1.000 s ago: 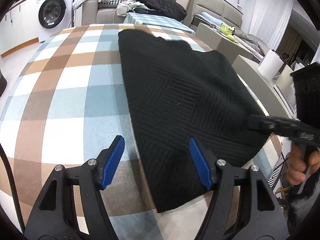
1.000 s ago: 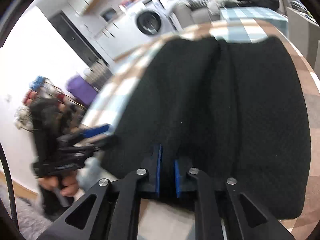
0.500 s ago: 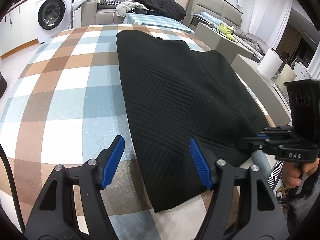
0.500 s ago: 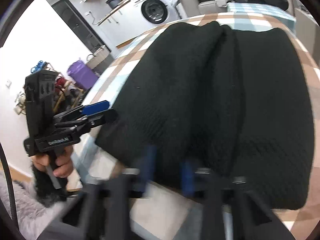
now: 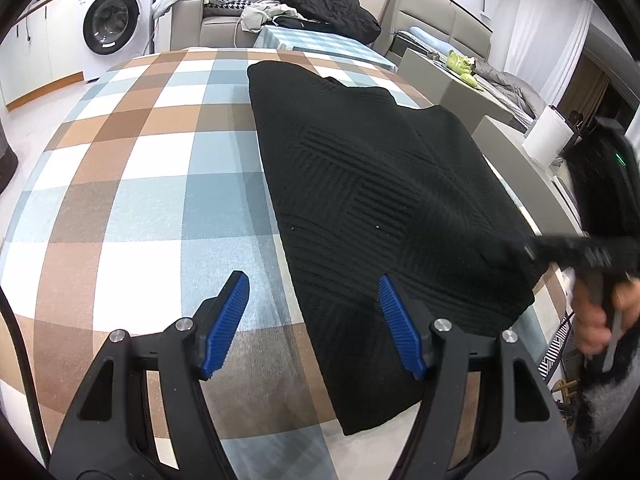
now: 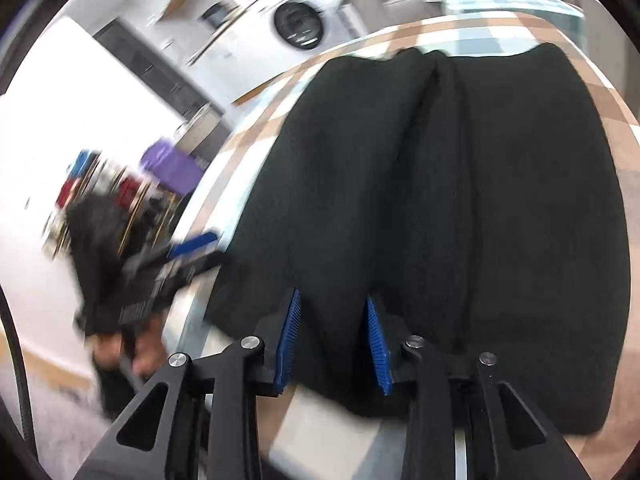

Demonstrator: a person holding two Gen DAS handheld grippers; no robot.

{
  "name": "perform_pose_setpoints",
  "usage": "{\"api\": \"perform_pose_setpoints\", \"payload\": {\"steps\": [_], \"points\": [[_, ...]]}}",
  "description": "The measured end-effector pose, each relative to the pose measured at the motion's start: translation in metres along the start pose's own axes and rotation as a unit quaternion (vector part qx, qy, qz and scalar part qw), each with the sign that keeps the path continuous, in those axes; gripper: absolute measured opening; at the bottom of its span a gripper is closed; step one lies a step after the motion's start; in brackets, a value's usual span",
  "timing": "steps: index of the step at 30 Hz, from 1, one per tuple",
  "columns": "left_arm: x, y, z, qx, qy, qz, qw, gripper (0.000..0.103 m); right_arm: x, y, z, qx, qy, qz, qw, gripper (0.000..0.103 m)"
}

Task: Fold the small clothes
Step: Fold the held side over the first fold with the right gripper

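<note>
A: Where is the black garment (image 5: 372,184) lying for us right now?

B: We are seeing it spread on the checked tabletop (image 5: 132,184), toward the right side, with folded layers overlapping across its middle and its near corner reaching toward the table's front edge.

A: And how is our left gripper (image 5: 314,316) standing?

B: We are holding it released, its blue pads (image 5: 226,320) well apart. The left pad is hanging over bare cloth of the tabletop, the right pad over the garment's near left edge, and neither is pressing on anything.

A: What are we doing with the right gripper (image 6: 332,340)?

B: Its jaws have just been opening. In its own view we are seeing the near edge of the garment (image 6: 460,220) sitting between the two blue pads (image 6: 288,336), but with gaps showing on both sides, so we are no longer pinching it.

A: Are we seeing the hands?

B: In the left wrist view the right hand (image 5: 600,316) is showing blurred at the tabletop's right edge, gripping its handle. Behind the table we are making out a washing machine (image 5: 114,20) and a sofa (image 5: 224,20).
</note>
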State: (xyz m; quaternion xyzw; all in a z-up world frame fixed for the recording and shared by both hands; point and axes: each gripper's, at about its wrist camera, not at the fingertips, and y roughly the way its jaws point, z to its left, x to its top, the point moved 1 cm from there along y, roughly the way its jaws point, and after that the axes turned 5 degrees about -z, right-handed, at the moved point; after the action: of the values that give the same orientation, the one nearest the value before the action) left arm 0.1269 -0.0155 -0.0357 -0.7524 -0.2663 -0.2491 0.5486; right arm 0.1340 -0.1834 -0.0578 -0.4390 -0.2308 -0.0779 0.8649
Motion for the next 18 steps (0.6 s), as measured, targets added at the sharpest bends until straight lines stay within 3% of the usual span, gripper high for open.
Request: {"api": "perform_pose_setpoints", "payload": {"steps": [6, 9, 14, 18], "points": [[0.003, 0.005, -0.001, 0.004, 0.001, 0.001, 1.0000, 0.065, 0.064, 0.037, -0.024, -0.008, 0.045, -0.016, 0.999, 0.033], [0.006, 0.006, 0.000, 0.004, -0.003, 0.001, 1.0000, 0.065, 0.088, 0.046, -0.031, -0.036, 0.052, -0.037, 0.997, 0.009], [0.010, 0.007, 0.000, 0.006, -0.002, -0.001, 1.0000, 0.065, 0.107, 0.018, -0.009, -0.058, -0.011, -0.114, 0.992, 0.008], [0.011, 0.014, 0.000, 0.014, 0.002, 0.006, 0.9999, 0.065, 0.105, 0.028, -0.030, -0.083, 0.019, -0.070, 0.994, 0.008]]}}
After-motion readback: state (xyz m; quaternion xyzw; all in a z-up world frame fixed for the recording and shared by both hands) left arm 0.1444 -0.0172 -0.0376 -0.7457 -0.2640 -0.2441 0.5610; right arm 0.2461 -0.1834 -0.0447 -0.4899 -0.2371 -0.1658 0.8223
